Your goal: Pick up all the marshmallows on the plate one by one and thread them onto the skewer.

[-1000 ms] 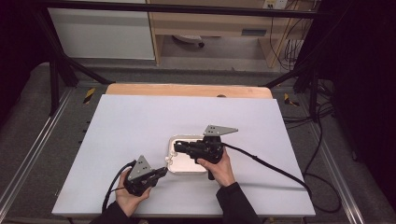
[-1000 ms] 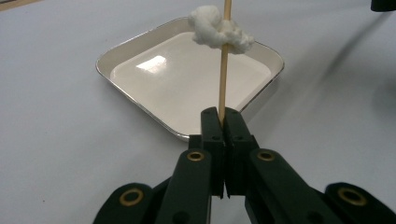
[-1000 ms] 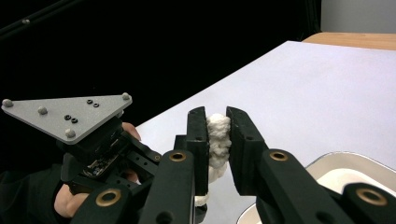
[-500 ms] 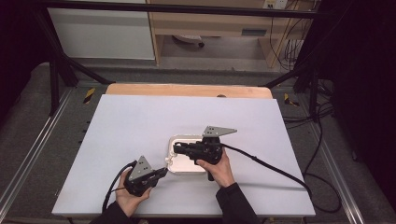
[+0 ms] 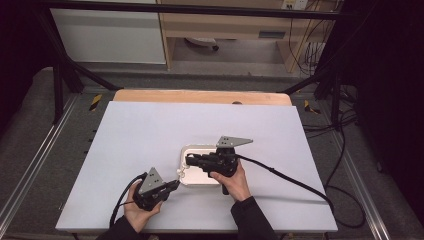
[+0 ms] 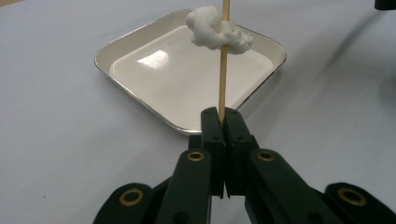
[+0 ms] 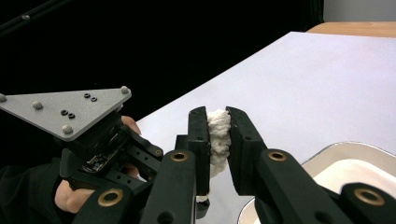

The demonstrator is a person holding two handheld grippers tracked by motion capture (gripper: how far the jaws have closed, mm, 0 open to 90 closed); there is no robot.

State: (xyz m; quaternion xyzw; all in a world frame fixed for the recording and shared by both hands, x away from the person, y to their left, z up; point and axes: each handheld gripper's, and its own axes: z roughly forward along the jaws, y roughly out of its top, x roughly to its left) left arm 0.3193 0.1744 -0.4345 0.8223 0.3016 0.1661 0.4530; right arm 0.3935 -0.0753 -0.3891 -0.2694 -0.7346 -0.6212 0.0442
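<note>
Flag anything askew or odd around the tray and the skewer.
Nothing is spilled or damaged. The white tuft sits lopsided on the skewer over the tray.

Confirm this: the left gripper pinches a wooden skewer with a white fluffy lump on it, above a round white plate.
Not quite. The left gripper does pinch the wooden skewer carrying the white fluffy lump, but the dish is a square tray with rounded corners, as the left gripper view shows.
</note>
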